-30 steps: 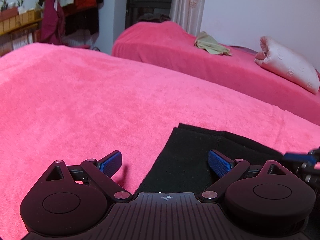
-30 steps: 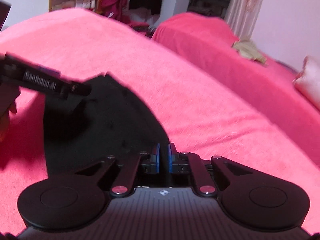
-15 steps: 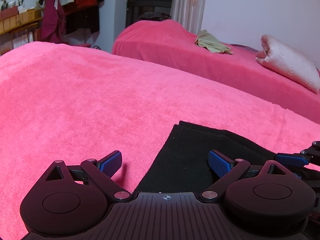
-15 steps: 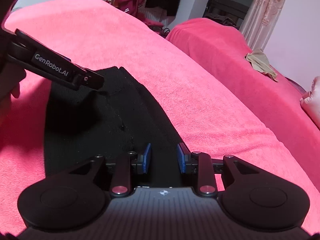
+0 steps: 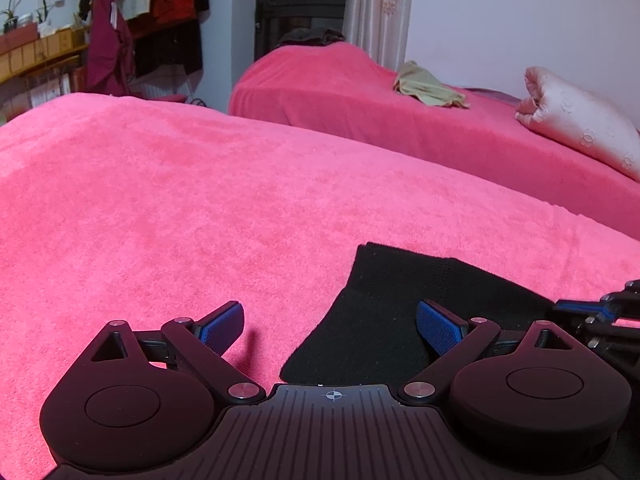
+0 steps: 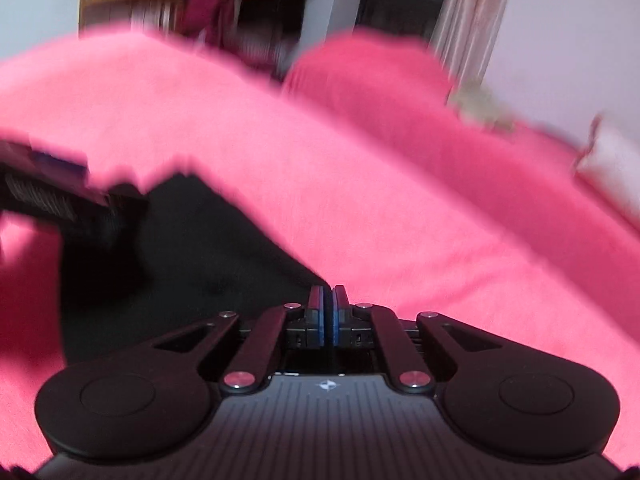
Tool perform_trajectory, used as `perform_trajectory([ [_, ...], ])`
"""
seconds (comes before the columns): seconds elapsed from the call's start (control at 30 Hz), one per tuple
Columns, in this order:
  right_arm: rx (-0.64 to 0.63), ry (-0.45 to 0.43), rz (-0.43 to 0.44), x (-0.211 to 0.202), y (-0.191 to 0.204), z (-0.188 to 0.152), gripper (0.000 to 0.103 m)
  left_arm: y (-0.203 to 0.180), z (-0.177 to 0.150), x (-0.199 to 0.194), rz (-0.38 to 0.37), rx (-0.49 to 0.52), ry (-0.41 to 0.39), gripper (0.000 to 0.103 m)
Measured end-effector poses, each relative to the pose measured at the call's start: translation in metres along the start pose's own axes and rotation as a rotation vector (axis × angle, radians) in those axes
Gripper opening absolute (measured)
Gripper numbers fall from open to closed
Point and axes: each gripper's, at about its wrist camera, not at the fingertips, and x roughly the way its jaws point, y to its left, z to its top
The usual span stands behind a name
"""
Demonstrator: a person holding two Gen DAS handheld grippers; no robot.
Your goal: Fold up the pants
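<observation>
Black pants (image 5: 400, 320) lie folded flat on the pink blanket (image 5: 200, 200). My left gripper (image 5: 330, 316) stands wide open low over their left edge, one pad above the blanket and the other above the fabric, gripping nothing. My right gripper (image 6: 328, 300) is shut at the right edge of the pants (image 6: 208, 264), with a dark sliver of fabric between its blue pads. The right wrist view is blurred. The right gripper (image 5: 588, 308) also shows at the far right of the left wrist view, and the left gripper (image 6: 60, 200) at the left of the right wrist view.
A second pink-covered bed (image 5: 360, 92) stands behind, with an olive garment (image 5: 428, 88) and a pale pillow (image 5: 576, 124) on it. Clothes hang over shelves (image 5: 120, 20) at the back left. A curtain (image 5: 380, 12) and a white wall close the back.
The right gripper opened about half a second ago and has shut again at the pants' right edge; its view has turned blurry. The left gripper has kept still and open.
</observation>
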Motion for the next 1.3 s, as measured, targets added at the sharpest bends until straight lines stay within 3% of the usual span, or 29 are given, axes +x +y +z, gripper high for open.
perform_trajectory([
  [0.03,-0.016,-0.012,-0.013,-0.006,0.002,0.001,0.017,0.0,0.0,0.0,0.004,0.003,0.001,0.103],
  [0.07,-0.005,-0.027,-0.023,-0.013,0.001,0.003,0.039,-0.001,0.0,0.0,0.008,0.005,0.0,0.103],
  [0.13,0.046,-0.095,-0.034,-0.034,-0.011,0.004,0.073,-0.001,0.001,0.0,0.007,0.006,0.0,0.103],
  [0.33,0.346,-0.167,-0.023,-0.104,-0.074,-0.036,0.075,-0.005,0.006,-0.021,-0.02,-0.021,-0.046,0.103],
  [0.43,0.64,-0.215,0.094,-0.131,-0.108,-0.088,0.075,-0.021,0.007,-0.032,-0.136,-0.049,-0.043,0.103],
  [0.5,0.787,-0.169,0.181,-0.13,-0.124,-0.128,0.077,-0.041,0.003,-0.029,-0.245,-0.038,0.005,0.103],
  [0.53,0.835,-0.133,0.176,-0.129,-0.133,-0.146,0.077,-0.053,0.0,-0.024,-0.289,-0.012,0.043,0.103],
  [0.6,0.931,-0.13,0.143,-0.135,-0.156,-0.184,0.062,-0.073,-0.007,-0.01,-0.302,0.041,0.1,0.103],
  [0.63,1.017,-0.165,0.16,-0.143,-0.177,-0.206,0.041,-0.082,-0.012,-0.005,-0.257,0.082,0.099,0.103],
  [0.67,1.117,-0.191,0.128,-0.153,-0.199,-0.227,0.036,-0.09,-0.017,-0.002,-0.222,0.138,0.091,0.103],
  [0.73,1.259,-0.258,0.008,-0.18,-0.236,-0.265,0.026,-0.105,-0.026,-0.003,-0.165,0.224,0.065,0.103],
  [0.77,1.293,-0.282,-0.053,-0.196,-0.252,-0.281,0.016,-0.111,-0.031,-0.004,-0.139,0.253,0.054,0.103],
  [0.8,1.314,-0.282,-0.125,-0.21,-0.264,-0.293,0.014,-0.116,-0.034,-0.004,-0.118,0.28,0.044,0.103],
  [0.9,1.306,-0.259,-0.411,-0.257,-0.281,-0.312,0.021,-0.119,-0.037,-0.003,-0.104,0.297,0.03,0.103],
  [0.97,1.348,-0.28,-0.527,-0.287,-0.282,-0.324,0.071,-0.118,-0.036,-0.003,-0.112,0.285,0.028,0.103],
  [1.0,1.379,-0.286,-0.55,-0.298,-0.279,-0.328,0.076,-0.117,-0.036,-0.003,-0.114,0.282,0.026,0.103],
  [1.07,1.438,-0.251,-0.504,-0.307,-0.273,-0.334,0.077,-0.114,-0.037,-0.004,-0.111,0.283,0.022,0.103],
  [1.17,1.545,-0.212,-0.352,-0.299,-0.27,-0.348,0.077,-0.116,-0.037,-0.005,-0.112,0.279,0.018,0.103],
  [1.3,1.571,-0.235,-0.36,-0.282,-0.284,-0.347,0.078,-0.114,-0.036,-0.005,-0.121,0.269,0.016,0.103],
])
